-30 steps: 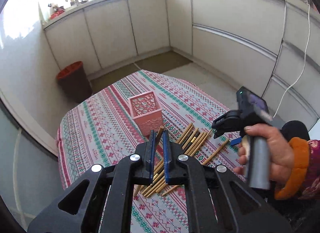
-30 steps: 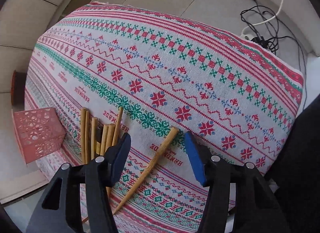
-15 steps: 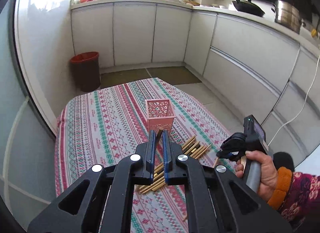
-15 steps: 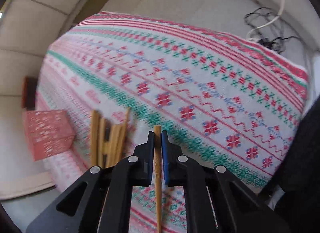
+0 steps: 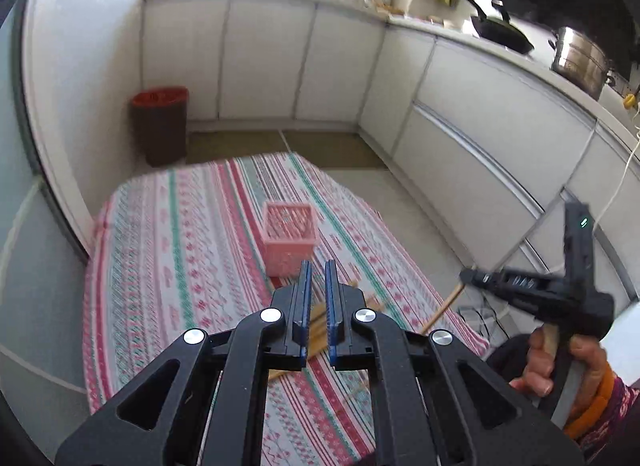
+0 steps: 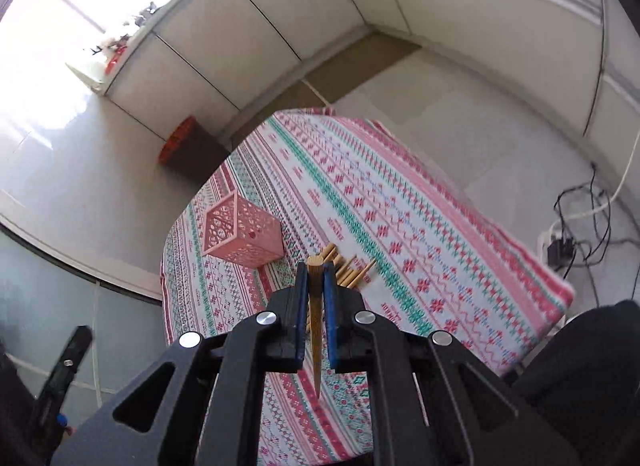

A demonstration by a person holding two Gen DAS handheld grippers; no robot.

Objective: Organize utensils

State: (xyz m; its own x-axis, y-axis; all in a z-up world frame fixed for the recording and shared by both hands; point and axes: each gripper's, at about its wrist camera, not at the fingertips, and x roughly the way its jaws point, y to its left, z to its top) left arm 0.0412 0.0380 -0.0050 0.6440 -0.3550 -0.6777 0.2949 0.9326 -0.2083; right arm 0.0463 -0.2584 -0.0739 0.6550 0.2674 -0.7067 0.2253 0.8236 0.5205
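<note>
A pink lattice holder (image 5: 289, 237) stands upright on the patterned tablecloth (image 5: 168, 274); it also shows in the right wrist view (image 6: 240, 236). Several wooden chopsticks (image 6: 352, 272) lie beside it. My right gripper (image 6: 315, 270) is shut on one wooden chopstick (image 6: 315, 314), lifted above the table; it shows from the left wrist view (image 5: 472, 277) with the chopstick (image 5: 442, 312) hanging from it. My left gripper (image 5: 315, 268) is held above the chopstick pile, its jaws nearly closed with nothing seen between them.
A brown bin with a red rim (image 5: 160, 121) stands on the floor beyond the table. White cabinets (image 5: 460, 113) run round the room. Cables and a power strip (image 6: 568, 242) lie on the floor at the table's right.
My right gripper closed on a chopstick and lifted it off the cloth, tilting upward. My left gripper rose and drew back from the pile; the chopstick it held is no longer between its jaws.
</note>
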